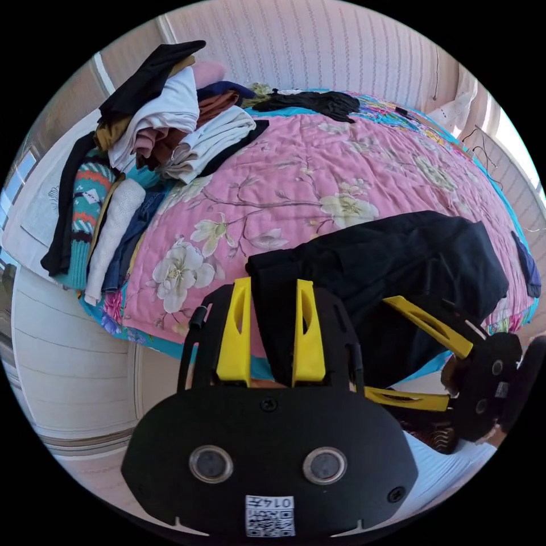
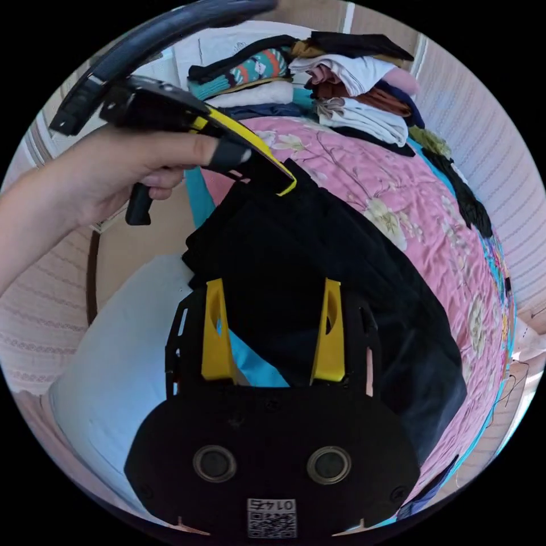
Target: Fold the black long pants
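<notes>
Left gripper view, left to right: we note a heap of clothes [image 1: 153, 142] at the far corner of the bed [image 1: 318, 170], which wears a pink flowered quilt against pale striped walls. The black pants [image 1: 392, 267] lie bunched at the bed's near edge. The left hand-held gripper [image 1: 273, 301] has its jaws parted, one pants edge between them; grip unclear. The right hand-held gripper [image 1: 421, 364] gapes wide beside the pants.

The pants [image 1: 392, 267] are matt black cloth, soft and creased. The bedspread [image 1: 318, 170] is quilted cloth with a stitched, puckered surface. Each hand-held gripper, the left [image 1: 272, 333] and the right [image 2: 273, 330], has smooth yellow plastic jaws on a matt black plastic body. The pile of clothes [image 1: 159, 131] mixes knitted and smooth cloth.
</notes>
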{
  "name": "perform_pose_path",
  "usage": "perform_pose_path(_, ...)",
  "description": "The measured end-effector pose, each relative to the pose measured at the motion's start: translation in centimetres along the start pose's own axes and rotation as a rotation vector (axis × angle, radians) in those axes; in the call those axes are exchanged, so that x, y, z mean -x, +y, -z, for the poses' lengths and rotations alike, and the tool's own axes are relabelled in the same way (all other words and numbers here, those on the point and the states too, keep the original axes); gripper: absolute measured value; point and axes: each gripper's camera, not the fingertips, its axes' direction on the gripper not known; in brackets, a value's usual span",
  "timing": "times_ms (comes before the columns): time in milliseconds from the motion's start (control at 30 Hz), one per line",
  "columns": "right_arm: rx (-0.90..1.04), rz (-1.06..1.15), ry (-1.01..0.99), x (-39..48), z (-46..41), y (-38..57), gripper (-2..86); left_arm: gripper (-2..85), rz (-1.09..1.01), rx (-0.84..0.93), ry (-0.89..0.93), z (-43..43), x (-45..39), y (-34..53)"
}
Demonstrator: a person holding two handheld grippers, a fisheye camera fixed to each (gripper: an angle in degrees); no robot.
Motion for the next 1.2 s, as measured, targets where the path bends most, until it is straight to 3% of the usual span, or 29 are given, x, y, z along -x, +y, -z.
perform_pose_path(300,0.031,-0.046,0.008,-0.3,0.2,0.2,15.9,4.4,-0.016,0.022,-0.026,-0.4,-1.5,1.3)
perform_pose_path(467,0.002,-0.263,-0.173,-5.8,-0.1,1.9,3.8,0.5,-0.064,0.018,-0.028,-0.4,-1.9,1.9)
perform_pose_path(567,0.018,-0.311,-0.258,-7.4,-0.1,2.9,1.9,-0.3,-0.045,0.019,0.002,-0.4,-1.6,2.2)
perform_pose_path(800,-0.008,-0.326,-0.18,-8.4,1.9,7.7,0.8,-0.6,-0.063,-0.009,0.093,1.0,-0.1,3.1)
perform_pose_path(1000,-0.123,-0.575,-0.186,-13.5,5.5,15.2,0.8,-0.6,-0.11,-0.069,0.102,3.4,0.3,4.4)
perform_pose_path(1100,-0.208,-0.697,-0.104,-16.7,9.4,20.1,1.0,-0.6,-0.122,-0.135,0.172,6.0,1.1,5.9)
perform_pose_path(1200,-0.249,-0.814,0.1,-20.3,15.2,26.0,1.5,-0.6,-0.16,-0.18,0.303,9.1,1.9,8.6)
